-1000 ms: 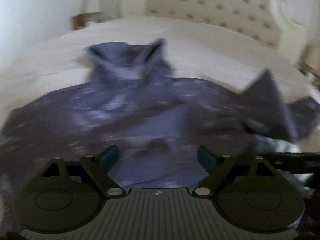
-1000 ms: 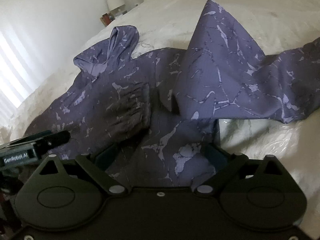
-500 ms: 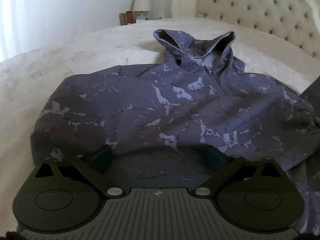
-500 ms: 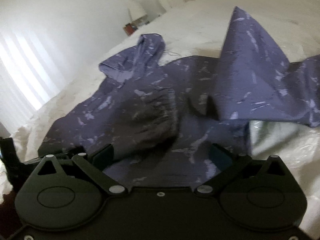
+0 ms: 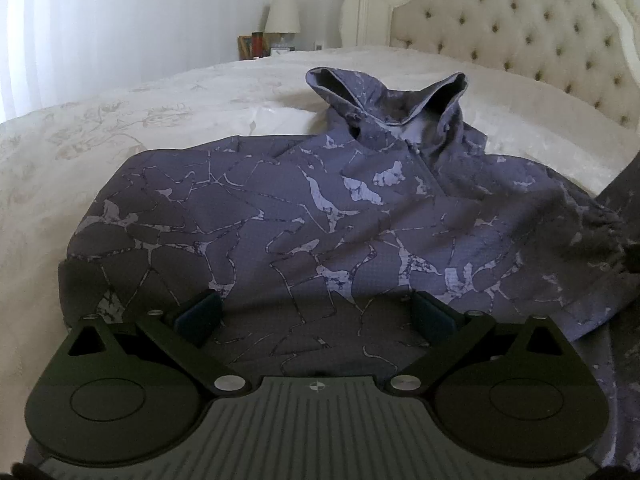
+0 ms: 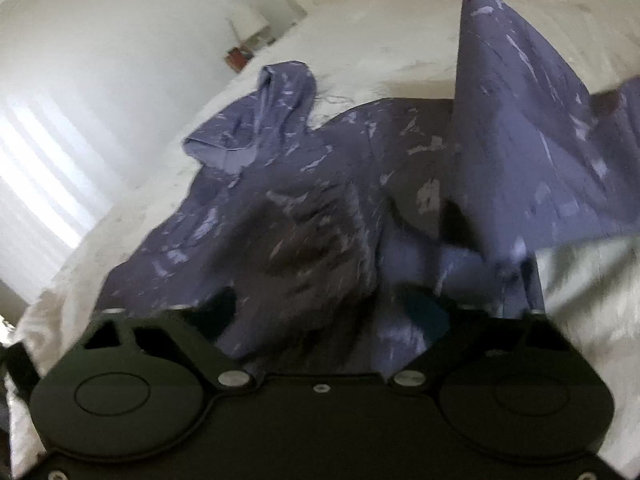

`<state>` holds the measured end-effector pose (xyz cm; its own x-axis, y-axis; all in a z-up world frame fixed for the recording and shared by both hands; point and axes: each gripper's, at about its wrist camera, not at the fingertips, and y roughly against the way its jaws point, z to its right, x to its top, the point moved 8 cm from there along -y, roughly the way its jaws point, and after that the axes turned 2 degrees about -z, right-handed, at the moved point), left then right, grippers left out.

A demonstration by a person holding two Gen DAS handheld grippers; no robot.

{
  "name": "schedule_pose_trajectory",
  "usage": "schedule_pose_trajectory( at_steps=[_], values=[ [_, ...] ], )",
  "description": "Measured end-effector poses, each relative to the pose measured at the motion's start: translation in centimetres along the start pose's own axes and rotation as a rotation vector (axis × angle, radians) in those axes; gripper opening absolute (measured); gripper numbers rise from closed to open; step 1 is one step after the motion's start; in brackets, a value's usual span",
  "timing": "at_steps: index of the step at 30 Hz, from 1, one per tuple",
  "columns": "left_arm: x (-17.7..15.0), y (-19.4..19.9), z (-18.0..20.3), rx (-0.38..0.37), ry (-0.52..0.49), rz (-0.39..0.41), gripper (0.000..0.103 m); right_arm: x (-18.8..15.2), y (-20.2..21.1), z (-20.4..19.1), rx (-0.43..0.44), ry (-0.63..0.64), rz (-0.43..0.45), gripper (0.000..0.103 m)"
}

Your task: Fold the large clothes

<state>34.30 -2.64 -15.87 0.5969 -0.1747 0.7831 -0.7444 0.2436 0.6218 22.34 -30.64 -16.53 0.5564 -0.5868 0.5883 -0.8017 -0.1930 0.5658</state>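
The left gripper (image 5: 316,314) is held with its fingers spread wide, nothing between them, low over the near part of the hoodie (image 5: 320,220). The right gripper (image 6: 326,312) is likewise spread, with bunched cloth of the hoodie (image 6: 320,200) seen between its fingers; contact cannot be told. The hoodie is laid on the bed (image 5: 160,120), hood (image 5: 384,100) toward the headboard (image 5: 500,28). A lamp (image 5: 282,14) is seen beyond.

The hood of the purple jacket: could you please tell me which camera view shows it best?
The left wrist view: the hood is sharp, faces the camera and shows its open inside. The right wrist view shows the same hood blurred, from the side.
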Motion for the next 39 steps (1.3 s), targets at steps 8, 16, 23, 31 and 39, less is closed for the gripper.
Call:
schedule_pose_trajectory(
  at_steps=[8, 16, 23, 31, 39],
  values=[
    [0.0, 0.2, -0.2, -0.019, 0.022, 0.012, 0.103, 1.5, 0.1, -1.8, -0.153, 0.213, 0.014, 0.035],
    [0.0, 0.3, -0.2, -0.026, 0.026, 0.017, 0.103, -1.0, 0.2, -1.1, -0.25, 0.327, -0.012, 0.064],
    [0.0, 0.4, -0.2, -0.026, 0.024, 0.019, 0.103, -0.5, 6.5, 0.0, -0.127, 0.209, -0.029, 0.079],
    [0.1, 0.4, 0.0, -0.018, 0.014, 0.016, 0.103, 3.9, 13.2, 10.2, -0.371, 0.032, 0.025, 0.082],
    [0.1, 0.3, 0.0, -0.013, 0.004, 0.014, 0.103, 8.2, 17.0, 20.4, -0.57, -0.186, 0.163, 0.089]
  ],
)
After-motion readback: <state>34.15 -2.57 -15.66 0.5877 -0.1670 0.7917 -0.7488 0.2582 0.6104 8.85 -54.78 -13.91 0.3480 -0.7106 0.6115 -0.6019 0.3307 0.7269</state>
